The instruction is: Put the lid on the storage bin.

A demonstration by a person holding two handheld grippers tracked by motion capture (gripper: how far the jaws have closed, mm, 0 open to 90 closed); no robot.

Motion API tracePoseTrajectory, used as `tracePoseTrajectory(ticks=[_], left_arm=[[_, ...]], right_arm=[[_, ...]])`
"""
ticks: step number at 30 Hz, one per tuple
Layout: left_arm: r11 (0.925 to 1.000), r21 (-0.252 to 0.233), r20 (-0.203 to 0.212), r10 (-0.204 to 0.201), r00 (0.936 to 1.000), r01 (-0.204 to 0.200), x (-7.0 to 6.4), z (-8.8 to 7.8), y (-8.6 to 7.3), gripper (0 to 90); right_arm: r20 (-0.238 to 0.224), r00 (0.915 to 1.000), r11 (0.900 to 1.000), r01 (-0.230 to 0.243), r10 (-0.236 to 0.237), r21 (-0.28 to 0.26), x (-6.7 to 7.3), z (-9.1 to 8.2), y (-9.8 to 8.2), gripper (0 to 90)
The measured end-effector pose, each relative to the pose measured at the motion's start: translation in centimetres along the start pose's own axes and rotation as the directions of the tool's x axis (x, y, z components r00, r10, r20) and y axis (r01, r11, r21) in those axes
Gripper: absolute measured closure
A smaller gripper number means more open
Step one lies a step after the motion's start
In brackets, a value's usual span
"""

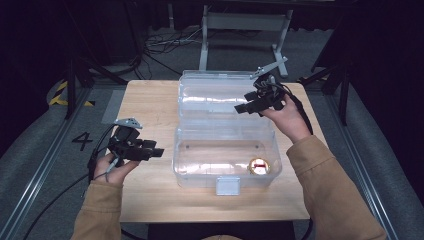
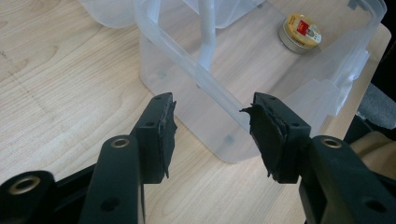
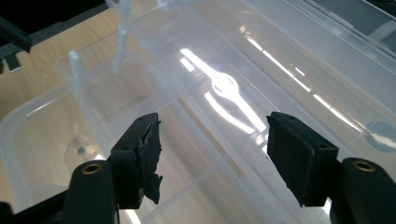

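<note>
1 tape roll (image 1: 259, 166) inside clear box (image 1: 200, 160)

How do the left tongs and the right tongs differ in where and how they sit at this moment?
The left tongs sit low beside the clear box, off its left wall; the right tongs hang over the box's open lid. The left tongs point at the box wall, the right tongs across the lid. Both are open and hold nothing.

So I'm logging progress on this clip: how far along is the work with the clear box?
Done: the clear plastic box stands open on the table, its lid laid back, and a small round tin lies inside. In hand: the right gripper hovers open over the lid, holding nothing; the left gripper waits open beside the box. Probably left: swinging the lid shut and latching the front clasp.
</note>
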State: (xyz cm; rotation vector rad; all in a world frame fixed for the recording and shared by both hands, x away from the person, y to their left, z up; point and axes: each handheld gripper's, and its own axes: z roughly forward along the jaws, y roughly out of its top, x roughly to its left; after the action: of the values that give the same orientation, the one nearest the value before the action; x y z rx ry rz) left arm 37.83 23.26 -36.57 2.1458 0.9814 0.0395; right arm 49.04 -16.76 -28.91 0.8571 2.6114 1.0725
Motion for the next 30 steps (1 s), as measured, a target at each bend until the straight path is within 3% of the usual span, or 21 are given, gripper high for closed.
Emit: tracePoseTrajectory(ticks=[7,9,11,16,23,30], left_arm=[[1.0,-0.001,-0.003,-0.006,1.0,0.006,0.0,-0.1,-0.2,50.1],[1.0,-0.001,-0.005,-0.005,1.0,0.005,-0.1,-0.1,-0.3,50.1],[1.0,0.0,-0.007,-0.002,1.0,0.002,-0.1,-0.1,-0.2,50.1],[1.0,0.007,-0.004,0.0,1.0,0.0,-0.2,0.1,-0.1,50.1],[0.9999,0.013,0.0,0.01,0.9999,-0.01,-0.5,0.4,0.0,50.2],[0.9993,0.017,0.02,0.033,0.9992,-0.033,-1.1,0.8,0.3,50.3]], right_arm=[[-0.02,0.9997,1.0,-0.014,0.014,0.025,-1.0,1.1,-0.1,42.7],[-0.003,1.0,0.999,-0.006,0.007,0.044,-1.2,1.5,-0.3,45.6],[-0.009,0.9999,0.997,-0.008,0.009,0.071,-1.3,1.8,-0.4,49.5],[-0.015,0.9997,0.997,0.022,-0.021,0.068,-1.0,1.9,-0.4,64.7],[0.012,0.9962,0.993,0.085,-0.086,0.079,-0.4,1.9,-0.4,70.8],[0.01,0.9953,0.991,0.095,-0.096,0.089,-0.4,1.8,-0.4,73.1]])
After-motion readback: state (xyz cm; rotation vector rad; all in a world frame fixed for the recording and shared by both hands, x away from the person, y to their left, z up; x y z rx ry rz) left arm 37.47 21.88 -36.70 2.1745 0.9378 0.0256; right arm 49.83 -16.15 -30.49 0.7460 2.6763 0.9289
